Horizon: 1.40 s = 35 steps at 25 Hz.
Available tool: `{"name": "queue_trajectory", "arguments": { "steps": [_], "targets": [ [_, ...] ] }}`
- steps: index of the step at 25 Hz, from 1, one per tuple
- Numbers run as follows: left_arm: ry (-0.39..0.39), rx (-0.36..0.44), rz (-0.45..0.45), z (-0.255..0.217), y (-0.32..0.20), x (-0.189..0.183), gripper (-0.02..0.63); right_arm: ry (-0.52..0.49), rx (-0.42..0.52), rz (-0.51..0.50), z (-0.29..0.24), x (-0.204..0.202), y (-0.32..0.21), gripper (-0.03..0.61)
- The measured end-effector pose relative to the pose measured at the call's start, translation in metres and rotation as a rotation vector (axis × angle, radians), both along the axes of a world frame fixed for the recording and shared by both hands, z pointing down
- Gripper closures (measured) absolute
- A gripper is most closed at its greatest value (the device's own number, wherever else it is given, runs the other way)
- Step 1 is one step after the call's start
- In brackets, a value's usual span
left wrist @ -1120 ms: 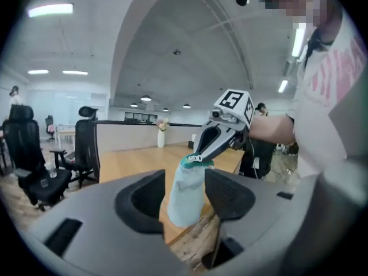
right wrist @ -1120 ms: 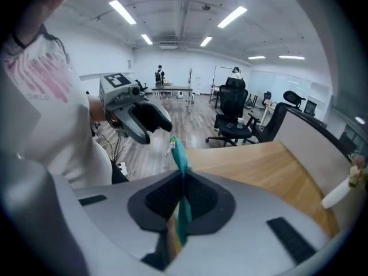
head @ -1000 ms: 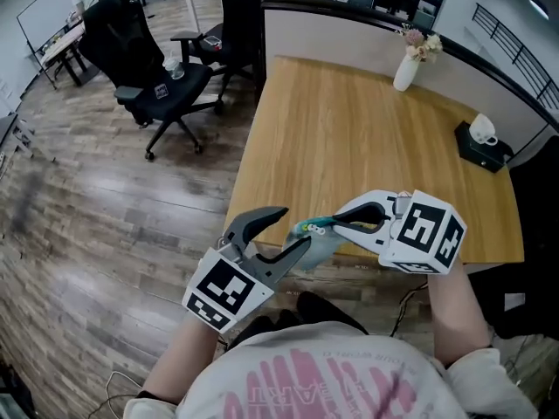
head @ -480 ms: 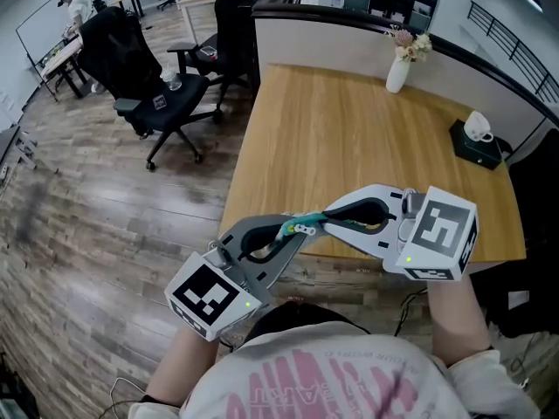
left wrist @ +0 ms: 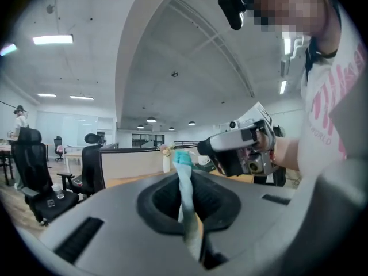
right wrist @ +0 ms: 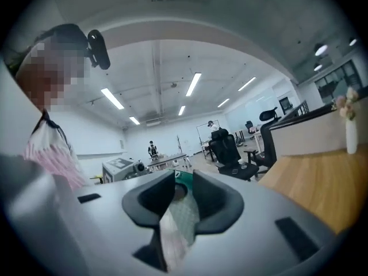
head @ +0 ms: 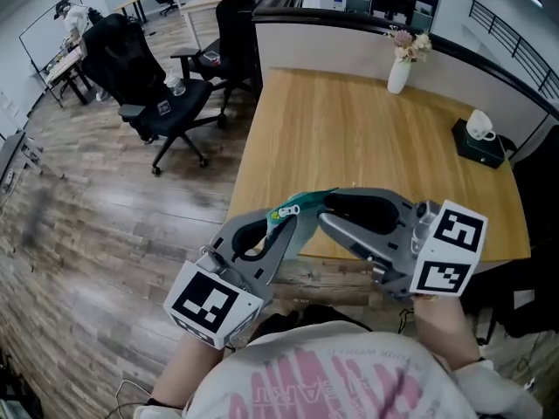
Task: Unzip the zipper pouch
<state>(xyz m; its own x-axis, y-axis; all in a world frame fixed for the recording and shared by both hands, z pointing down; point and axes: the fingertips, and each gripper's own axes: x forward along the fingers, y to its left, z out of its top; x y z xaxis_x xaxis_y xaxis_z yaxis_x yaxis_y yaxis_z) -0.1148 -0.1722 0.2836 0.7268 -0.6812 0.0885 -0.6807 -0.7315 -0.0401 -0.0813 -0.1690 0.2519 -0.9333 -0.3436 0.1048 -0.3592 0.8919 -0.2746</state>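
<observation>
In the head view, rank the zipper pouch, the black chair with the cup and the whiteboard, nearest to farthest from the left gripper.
1. Zipper pouch, pinched in the left gripper itself.
2. Black chair, on the floor at left.
3. Whiteboard, far upper left, beyond the chair.

Two grippers: left gripper and right gripper, whose jaws have just been opening round the one pouch. One table, one vase, one box far right, two chairs just left of the table.
</observation>
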Motion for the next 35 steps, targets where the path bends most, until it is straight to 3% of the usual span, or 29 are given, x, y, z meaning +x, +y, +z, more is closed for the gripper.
{"name": "queue_trajectory", "arguments": {
  "steps": [8, 14, 19, 23, 35],
  "targets": [
    [-0.077, 0.053, 0.0, -0.002, -0.006, 0.005, 0.607, -0.018, -0.042, 0.022, 0.007, -0.027, -0.011, 0.445],
    [-0.15, 0.073, 0.001, 0.007, -0.01, 0.007, 0.607, -0.048, -0.049, 0.043, 0.003, -0.036, -0.017, 0.502],
    [-0.142, 0.052, -0.017, 0.01, -0.014, 0.004, 0.607, -0.068, -0.054, 0.071, 0.001, -0.038, -0.021, 0.506],
    [-0.147, 0.034, -0.028, 0.014, -0.02, 0.005, 0.607, -0.077, -0.037, 0.094, -0.002, -0.038, -0.026, 0.555],
    [-0.092, 0.023, -0.002, 0.013, -0.019, 0.013, 0.607, -0.062, -0.031, 0.121, -0.001, -0.038, -0.027, 0.577]
  ]
}}
